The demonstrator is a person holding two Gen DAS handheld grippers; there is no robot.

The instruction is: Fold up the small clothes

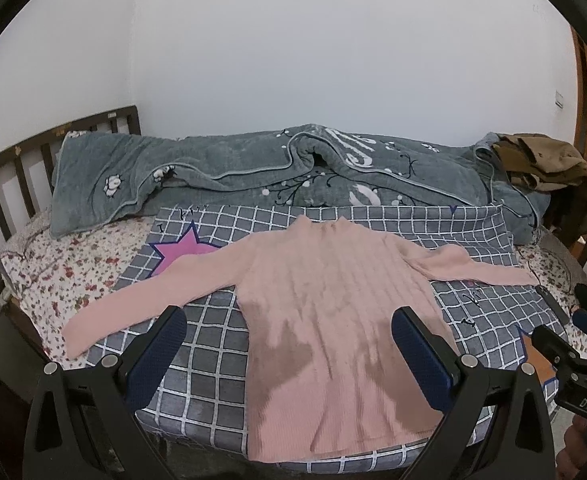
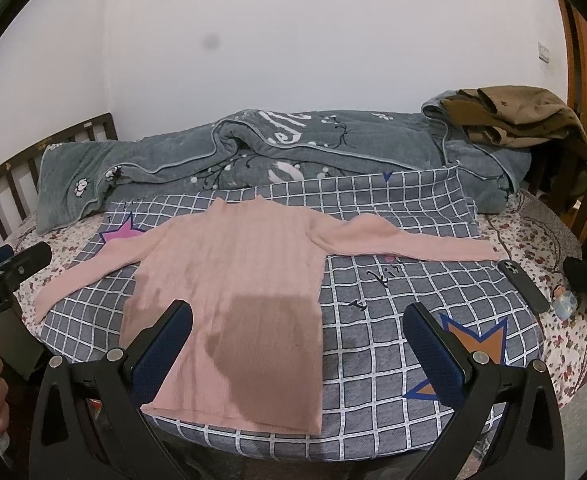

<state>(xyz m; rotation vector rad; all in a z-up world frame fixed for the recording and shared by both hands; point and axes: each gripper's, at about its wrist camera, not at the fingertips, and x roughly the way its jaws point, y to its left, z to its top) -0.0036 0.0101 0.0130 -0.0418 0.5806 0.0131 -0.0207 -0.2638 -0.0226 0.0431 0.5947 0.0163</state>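
Meanwhile, the pink ribbed sweater (image 1: 325,300) lay flat, sleeves spread, on the grey checked sheet (image 1: 213,344) before the rumpled grey quilt (image 1: 253,168); left gripper (image 1: 289,344) and right gripper (image 2: 299,344) hovered above it, fingers spread, grasping nothing.

1. left gripper (image 1: 289,344): black angular frame, silver round bolts, dark blue textured pads (image 1: 161,354).
2. right gripper (image 2: 299,340): same black frame, silver bolts, blue pads (image 2: 433,344); white "das" lettering.
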